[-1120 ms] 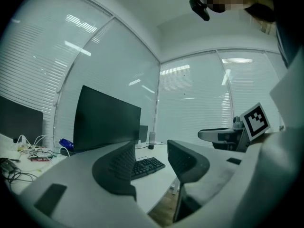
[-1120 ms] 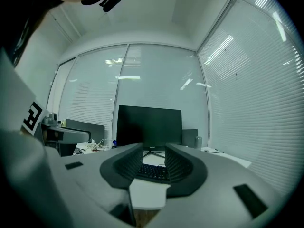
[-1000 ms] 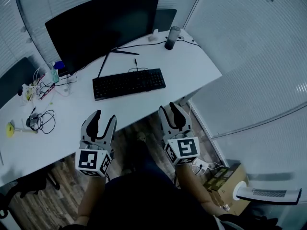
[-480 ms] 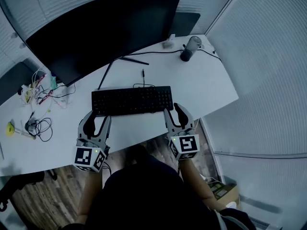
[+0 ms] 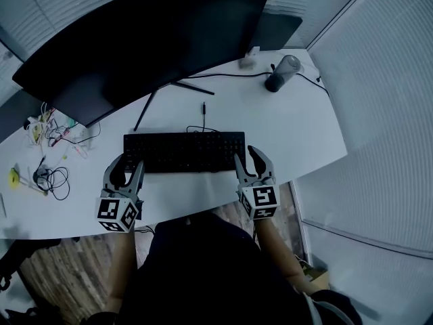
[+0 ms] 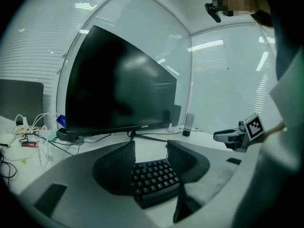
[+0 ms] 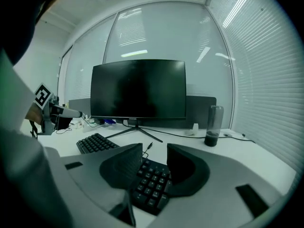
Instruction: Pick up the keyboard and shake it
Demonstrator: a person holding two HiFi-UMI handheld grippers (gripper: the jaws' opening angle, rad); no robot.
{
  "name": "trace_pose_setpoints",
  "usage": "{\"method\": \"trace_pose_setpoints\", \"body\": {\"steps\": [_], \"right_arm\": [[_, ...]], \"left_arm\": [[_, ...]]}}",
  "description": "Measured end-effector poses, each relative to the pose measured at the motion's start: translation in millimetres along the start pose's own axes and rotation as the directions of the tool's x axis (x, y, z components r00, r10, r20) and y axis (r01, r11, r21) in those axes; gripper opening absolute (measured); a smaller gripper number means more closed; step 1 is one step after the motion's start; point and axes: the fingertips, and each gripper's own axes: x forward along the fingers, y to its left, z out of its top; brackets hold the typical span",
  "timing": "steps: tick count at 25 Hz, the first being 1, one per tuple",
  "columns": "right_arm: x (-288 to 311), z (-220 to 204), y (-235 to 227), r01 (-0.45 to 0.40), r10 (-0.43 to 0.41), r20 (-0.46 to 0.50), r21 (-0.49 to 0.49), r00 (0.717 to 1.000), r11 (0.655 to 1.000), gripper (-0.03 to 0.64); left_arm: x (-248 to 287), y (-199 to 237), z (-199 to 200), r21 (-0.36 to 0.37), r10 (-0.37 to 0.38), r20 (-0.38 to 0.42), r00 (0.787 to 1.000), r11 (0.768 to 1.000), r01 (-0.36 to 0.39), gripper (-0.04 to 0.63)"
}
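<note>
The black keyboard [image 5: 184, 152] lies flat on the white desk [image 5: 298, 131], in front of the monitor. My left gripper [image 5: 126, 169] sits at the keyboard's left front corner, jaws apart. In the left gripper view that end of the keyboard [image 6: 154, 179] shows between and below the open jaws of the left gripper [image 6: 151, 148]. My right gripper [image 5: 247, 160] is at the keyboard's right end, also open. In the right gripper view the keyboard's right keys [image 7: 152, 182] lie between the jaws of the right gripper [image 7: 154, 151]. No pad presses on the keyboard.
A large dark monitor [image 5: 149, 39] stands behind the keyboard on a thin stand. A dark tumbler [image 5: 281, 73] and a small white object [image 5: 252, 53] sit at the back right. Tangled cables [image 5: 51, 178] lie on the desk's left. A window wall with blinds runs along the right.
Both grippers have moved forward from over the floor, across the desk's front edge, to the two ends of the keyboard. The keyboard has not moved on the desk.
</note>
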Motion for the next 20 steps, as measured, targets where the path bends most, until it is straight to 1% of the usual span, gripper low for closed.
{"method": "trace_pose_setpoints", "body": {"steps": [5,10,13,18,20], "right_arm": [[13.5,-19.3,-11.5,-0.003,0.005,-0.064,0.026,0.998,1.000,0.168],[24.4,-36.6,-15.3,-0.004,0.012,-0.138,0.057,0.990,0.998,0.198],[30.4,-45.0,-15.8,-0.005,0.020,-0.188,0.079,0.982,0.997,0.217],[42.4,-59.5,-18.4,-0.009,0.048,-0.250,0.153,0.967,0.988,0.241],[46.9,-67.3,-19.4,-0.014,0.063,-0.282,0.173,0.957,0.985,0.259]], "left_arm": [[15.6,15.2,-23.4,-0.032,-0.003,-0.085,0.996,1.000,0.000,0.218],[28.1,34.4,-47.1,-0.046,-0.021,-0.191,0.981,0.999,0.012,0.260],[35.5,48.5,-61.6,-0.071,-0.027,-0.258,0.966,0.997,0.009,0.286],[47.1,69.2,-89.3,-0.123,-0.035,-0.364,0.931,0.992,-0.011,0.320],[51.0,74.2,-99.2,-0.143,-0.050,-0.398,0.916,0.990,-0.008,0.339]]}}
